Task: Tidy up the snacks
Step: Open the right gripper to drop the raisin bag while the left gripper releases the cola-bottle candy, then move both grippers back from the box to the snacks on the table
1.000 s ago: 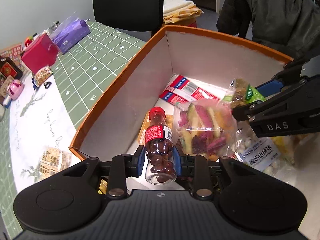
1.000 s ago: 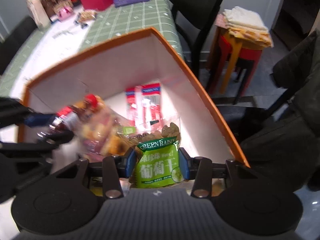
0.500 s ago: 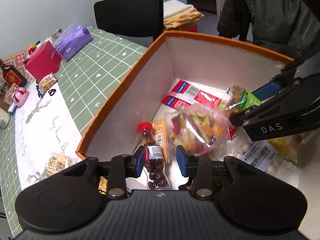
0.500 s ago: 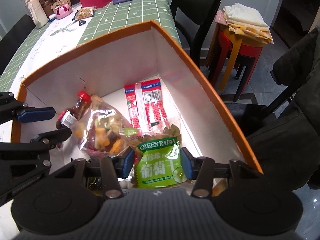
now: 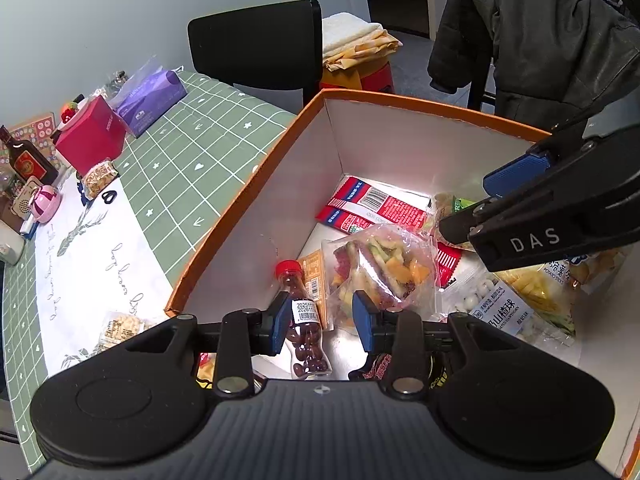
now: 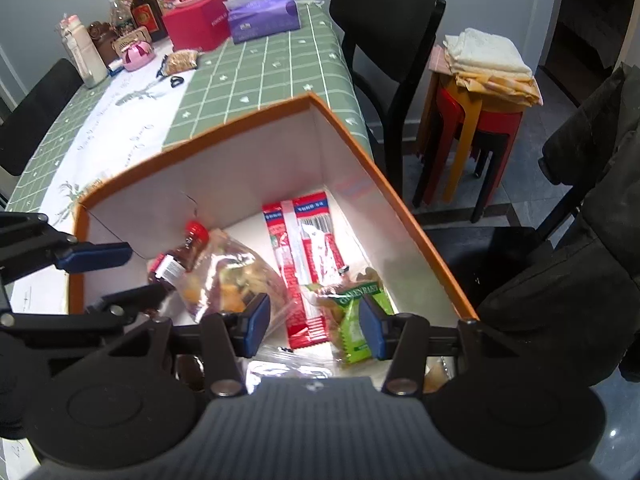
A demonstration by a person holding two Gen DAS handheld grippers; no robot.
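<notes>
A green grid-patterned tablecloth covered the table, with black chairs and a stack of stools beyond its edge, and an orange-rimmed box with white inner walls sat at the near end. The left gripper hung over the box's left side with its jaws parted and nothing clamped; the small red-capped bottle lay on the box floor below, showing between the blue pads but free of them. The right gripper stood likewise apart and empty over the right side, the green raisin packet lying loose beneath it, close by its right pad. Between the two lay a clear bag of mixed dried fruit, and further in, red sachets flat against the far wall, with more packets toward the near side. Out on the cloth, a small snack packet sat near a pink box and a purple tissue pack. Both placements looked done, so the step in hand seemed to be release and withdrawal. The next move would call for lifting both tools clear of the rim without snagging the bags, then reaching for the snacks left on the table.
</notes>
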